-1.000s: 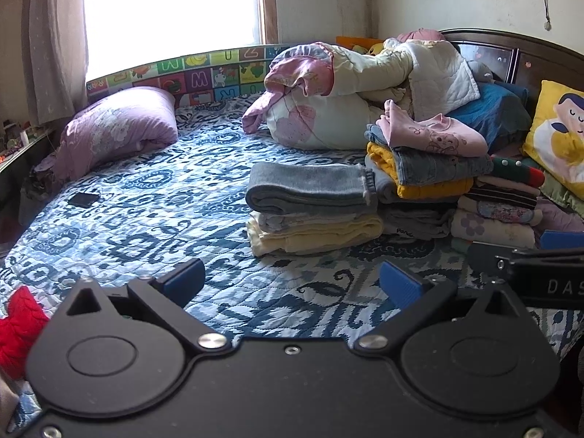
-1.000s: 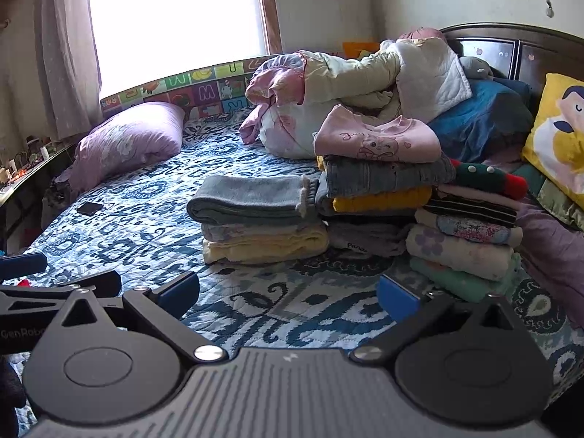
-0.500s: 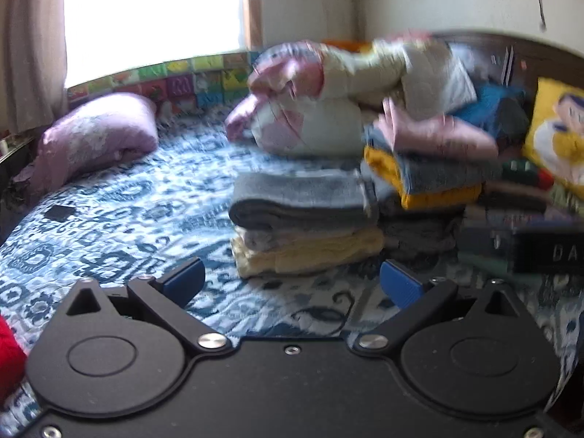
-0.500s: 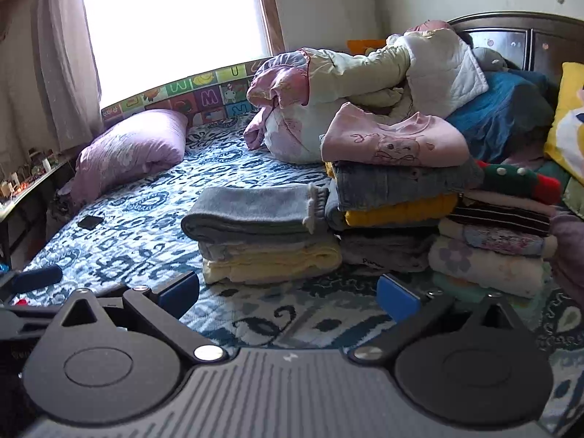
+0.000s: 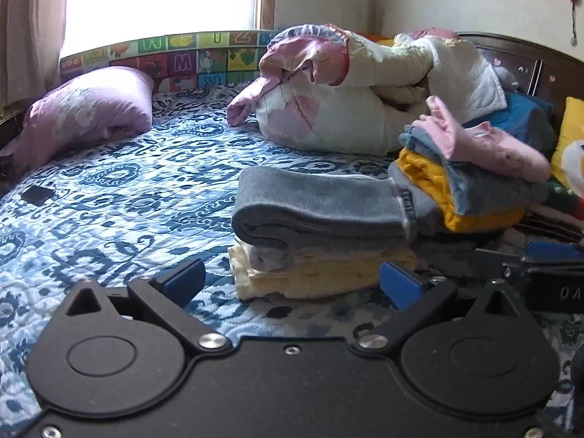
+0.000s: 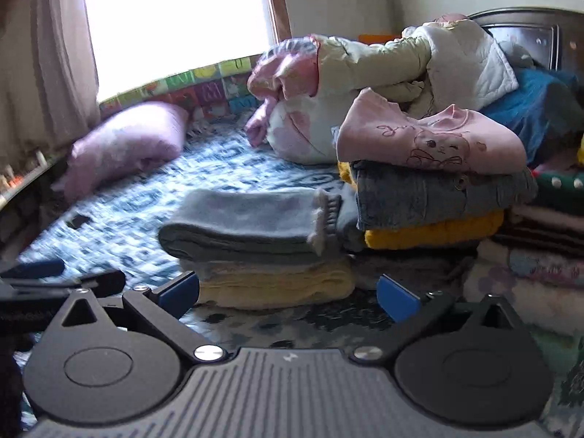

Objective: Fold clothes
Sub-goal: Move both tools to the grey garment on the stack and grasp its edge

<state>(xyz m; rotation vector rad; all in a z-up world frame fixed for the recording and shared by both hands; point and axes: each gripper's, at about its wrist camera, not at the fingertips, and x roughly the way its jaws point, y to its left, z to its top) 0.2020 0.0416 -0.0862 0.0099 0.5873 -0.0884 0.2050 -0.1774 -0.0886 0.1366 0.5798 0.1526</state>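
A low stack of folded clothes lies on the blue patterned bedspread: a grey folded garment on top of a cream one. It also shows in the right wrist view, grey garment over cream garment. Beside it stands a taller stack topped by a pink top over grey and yellow pieces. My left gripper is open and empty, just in front of the low stack. My right gripper is open and empty, also close in front of it.
A rumpled white and pink quilt lies behind the stacks. A purple pillow lies at the far left. A small dark object lies on the bedspread. More folded clothes and a yellow cushion sit at the right by the dark headboard.
Both grippers have moved forward and lower toward the low stack, which now looms larger. The red cloth at the left wrist view's edge is out of view. Jaws stay open.
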